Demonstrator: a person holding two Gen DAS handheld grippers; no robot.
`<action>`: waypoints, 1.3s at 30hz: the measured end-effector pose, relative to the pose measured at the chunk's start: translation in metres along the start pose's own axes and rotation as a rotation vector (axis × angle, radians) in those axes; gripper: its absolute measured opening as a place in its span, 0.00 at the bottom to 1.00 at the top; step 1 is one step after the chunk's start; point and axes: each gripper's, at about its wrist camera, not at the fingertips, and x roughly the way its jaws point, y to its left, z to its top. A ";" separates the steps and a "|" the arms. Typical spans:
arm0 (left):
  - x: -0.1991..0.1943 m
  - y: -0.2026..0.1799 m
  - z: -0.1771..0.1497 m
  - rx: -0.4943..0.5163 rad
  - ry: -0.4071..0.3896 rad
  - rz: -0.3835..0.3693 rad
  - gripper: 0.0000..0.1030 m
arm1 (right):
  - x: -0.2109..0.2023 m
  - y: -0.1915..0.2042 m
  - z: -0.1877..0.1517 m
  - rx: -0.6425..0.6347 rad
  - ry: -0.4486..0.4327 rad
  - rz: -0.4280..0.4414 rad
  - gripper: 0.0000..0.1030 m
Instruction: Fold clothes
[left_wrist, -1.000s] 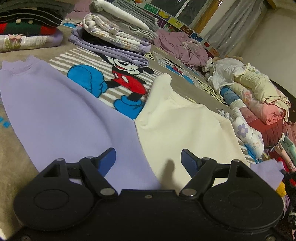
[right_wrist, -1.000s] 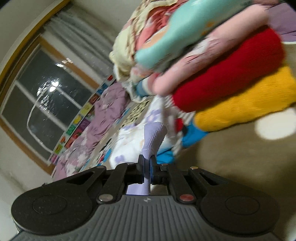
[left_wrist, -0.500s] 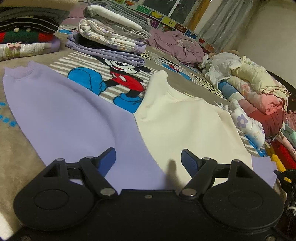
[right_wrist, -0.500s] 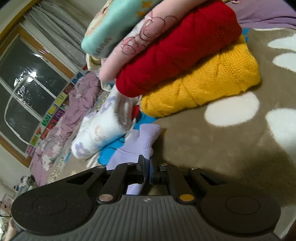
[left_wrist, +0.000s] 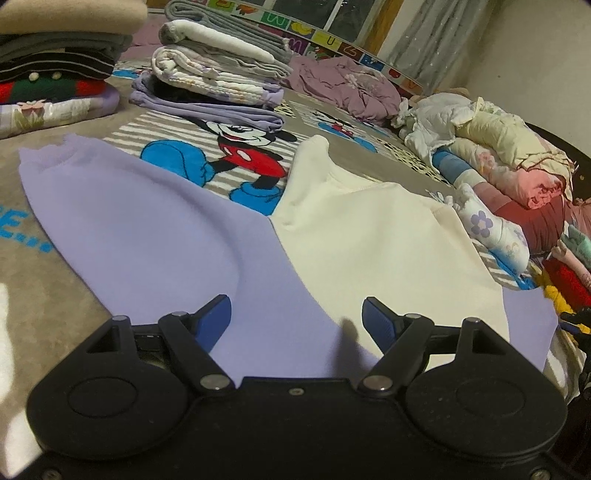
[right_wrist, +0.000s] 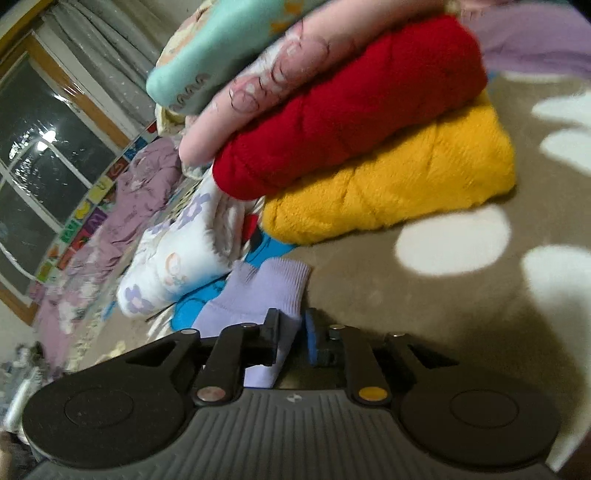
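A lavender-and-cream sweatshirt (left_wrist: 229, 236) lies spread flat on a beige Mickey Mouse blanket (left_wrist: 240, 155), its body in the near foreground under the left gripper (left_wrist: 296, 319). Its lavender sleeve (left_wrist: 110, 206) runs long and straight away to the upper left, ending in a ribbed cuff (left_wrist: 48, 155); the cream part (left_wrist: 369, 236) stretches up and away toward the middle, tapering to a narrow end beside the printed mouse. On the right side another lavender piece of the garment (left_wrist: 532, 321) reaches toward the picture's edge. The left gripper hangs low over the sweatshirt, angled downward and pointing along the garment, with its blue-padded jaws wide apart and nothing between them. In the right wrist view the right gripper (right_wrist: 290, 338) is tilted down close to the blanket, and its jaws have just been opening: a narrow gap now shows between them, with the sweatshirt's other ribbed lavender cuff (right_wrist: 273, 291) lying in that gap and pointing forward from the fingers; the right-hand pad stands clear of the cloth. Just beyond the cuff sit a folded yellow knit (right_wrist: 399, 184) under a red one (right_wrist: 351, 110), and a white flowered bundle (right_wrist: 177, 258) to its left.
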 end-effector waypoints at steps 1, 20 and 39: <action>-0.001 -0.001 0.000 -0.002 -0.001 0.002 0.76 | -0.006 0.005 -0.001 -0.037 -0.034 -0.029 0.23; -0.001 0.004 0.000 0.007 -0.010 0.018 0.76 | 0.056 0.035 0.027 -0.217 0.109 0.131 0.26; -0.004 0.005 0.004 -0.004 -0.003 0.008 0.76 | 0.006 0.011 0.010 -0.309 0.022 0.096 0.35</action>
